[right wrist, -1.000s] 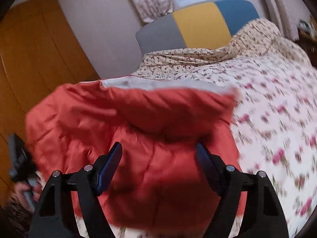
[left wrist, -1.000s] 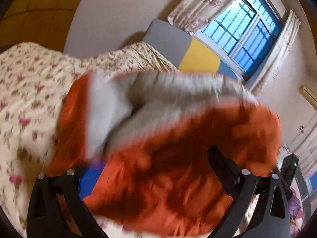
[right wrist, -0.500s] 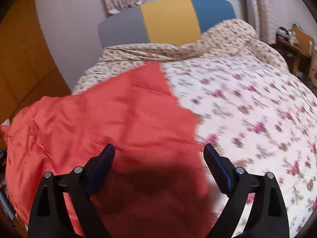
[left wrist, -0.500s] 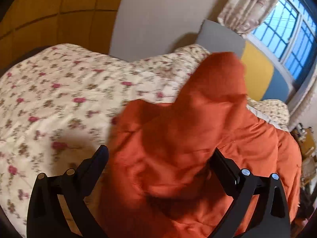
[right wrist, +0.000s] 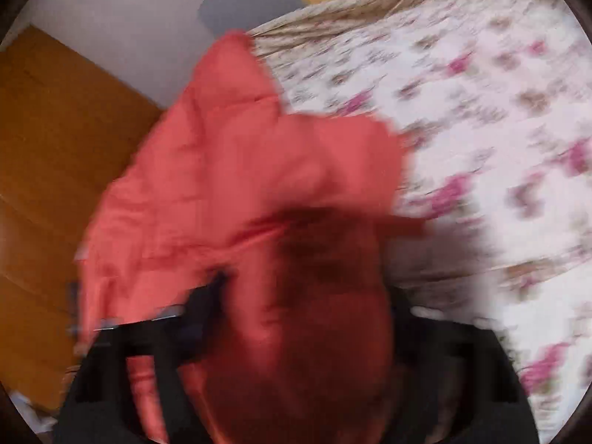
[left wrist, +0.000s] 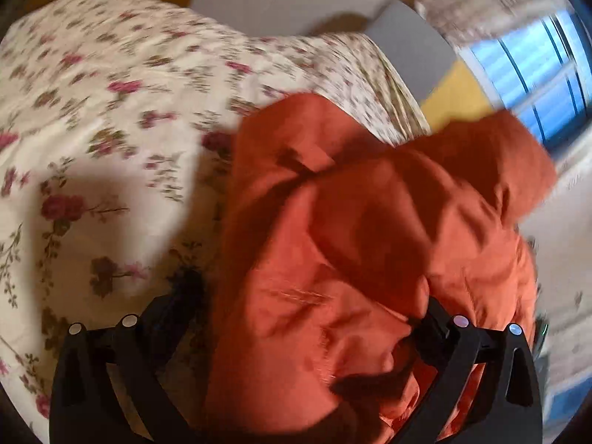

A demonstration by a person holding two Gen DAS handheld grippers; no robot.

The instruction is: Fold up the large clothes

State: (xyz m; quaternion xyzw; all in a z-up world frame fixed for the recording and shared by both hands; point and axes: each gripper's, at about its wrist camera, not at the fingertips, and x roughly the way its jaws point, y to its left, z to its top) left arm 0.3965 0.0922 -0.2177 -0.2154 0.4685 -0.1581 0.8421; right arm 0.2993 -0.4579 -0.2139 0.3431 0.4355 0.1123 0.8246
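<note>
An orange-red padded jacket (left wrist: 362, 229) hangs bunched in front of both cameras over the floral bed cover (left wrist: 92, 118). In the left wrist view my left gripper (left wrist: 307, 314) has its fingers wide apart with the jacket fabric bulging between them and over the right finger (left wrist: 436, 318). In the right wrist view, heavily blurred, the jacket (right wrist: 259, 192) fills the space between the spread fingers of my right gripper (right wrist: 303, 307). Where each gripper holds the cloth is hidden by the fabric.
The bed cover (right wrist: 499, 129) spreads to the right in the right wrist view. A grey and yellow headboard (left wrist: 418, 51) and a window (left wrist: 536, 85) stand behind the bed. An orange wooden wardrobe (right wrist: 48, 155) is on the left.
The jacket has swung and bunched up closer to both grippers. Both cameras have tilted down toward the bed, with strong motion blur in the right view.
</note>
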